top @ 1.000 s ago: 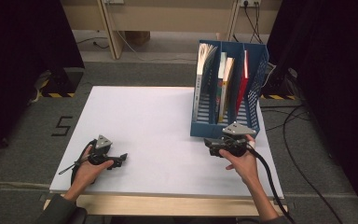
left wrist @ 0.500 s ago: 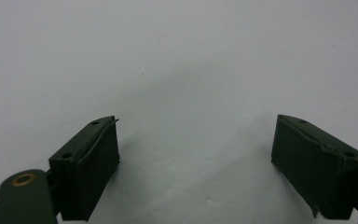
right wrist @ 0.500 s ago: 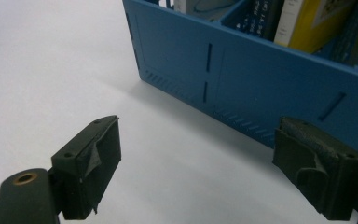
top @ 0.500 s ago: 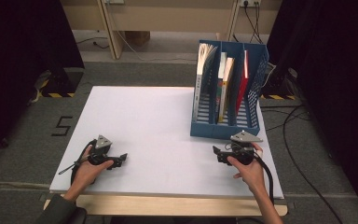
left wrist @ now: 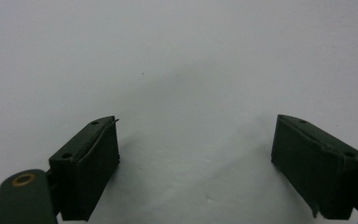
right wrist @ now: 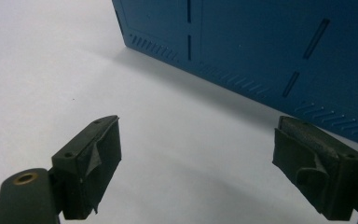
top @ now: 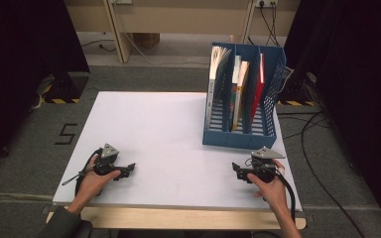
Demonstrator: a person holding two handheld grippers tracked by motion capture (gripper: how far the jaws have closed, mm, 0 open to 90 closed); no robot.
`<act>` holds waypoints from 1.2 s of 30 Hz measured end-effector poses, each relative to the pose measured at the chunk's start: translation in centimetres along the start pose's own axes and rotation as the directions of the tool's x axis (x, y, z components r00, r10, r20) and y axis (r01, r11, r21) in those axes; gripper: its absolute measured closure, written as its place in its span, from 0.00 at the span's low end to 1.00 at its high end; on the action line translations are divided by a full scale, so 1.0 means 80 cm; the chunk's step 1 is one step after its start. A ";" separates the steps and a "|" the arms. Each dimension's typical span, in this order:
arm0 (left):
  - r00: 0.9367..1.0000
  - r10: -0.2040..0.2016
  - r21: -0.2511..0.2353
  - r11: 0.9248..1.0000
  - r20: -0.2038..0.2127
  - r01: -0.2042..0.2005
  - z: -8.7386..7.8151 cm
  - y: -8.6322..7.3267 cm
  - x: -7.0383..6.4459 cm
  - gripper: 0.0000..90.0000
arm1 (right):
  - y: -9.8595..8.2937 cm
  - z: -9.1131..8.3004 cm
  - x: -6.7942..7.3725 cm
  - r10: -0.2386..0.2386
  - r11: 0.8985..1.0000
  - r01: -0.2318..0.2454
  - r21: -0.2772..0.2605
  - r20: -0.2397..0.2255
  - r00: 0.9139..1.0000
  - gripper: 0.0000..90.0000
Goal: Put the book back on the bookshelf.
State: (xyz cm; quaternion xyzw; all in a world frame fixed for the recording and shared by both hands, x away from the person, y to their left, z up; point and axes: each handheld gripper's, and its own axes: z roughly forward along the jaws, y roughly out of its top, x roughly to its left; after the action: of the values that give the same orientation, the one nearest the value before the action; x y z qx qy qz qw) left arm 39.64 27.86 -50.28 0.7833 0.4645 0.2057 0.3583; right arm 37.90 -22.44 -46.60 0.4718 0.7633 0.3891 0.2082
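the right claw [right wrist: 198, 168] stands with its jaws wide apart and nothing between them, low over the white counter [top: 168, 134], just in front of the near end wall of the blue plastic three-slot file rack [top: 242, 136], apart from it. the rack holds upright books: a pale fanned one in its left slot, a colourful one in the middle, a red one [top: 259, 89] at the right. the left claw [left wrist: 196, 168], jaws equally wide and empty, rests on the counter well left of the rack.

A dark figure "5" [top: 67, 134] is marked on the grey floor [top: 25, 158].
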 end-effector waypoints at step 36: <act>1.000 -0.004 0.001 1.000 0.005 0.004 0.000 0.000 0.000 0.16 | -0.065 -0.012 -0.008 -0.037 0.998 0.035 0.043 0.044 0.998 0.17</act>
State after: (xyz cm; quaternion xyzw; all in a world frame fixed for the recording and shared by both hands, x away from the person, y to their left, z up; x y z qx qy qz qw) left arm 39.68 27.88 -50.31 0.7830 0.4654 0.2029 0.3593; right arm 34.62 -24.69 -50.14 0.4709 0.7748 0.3584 0.2225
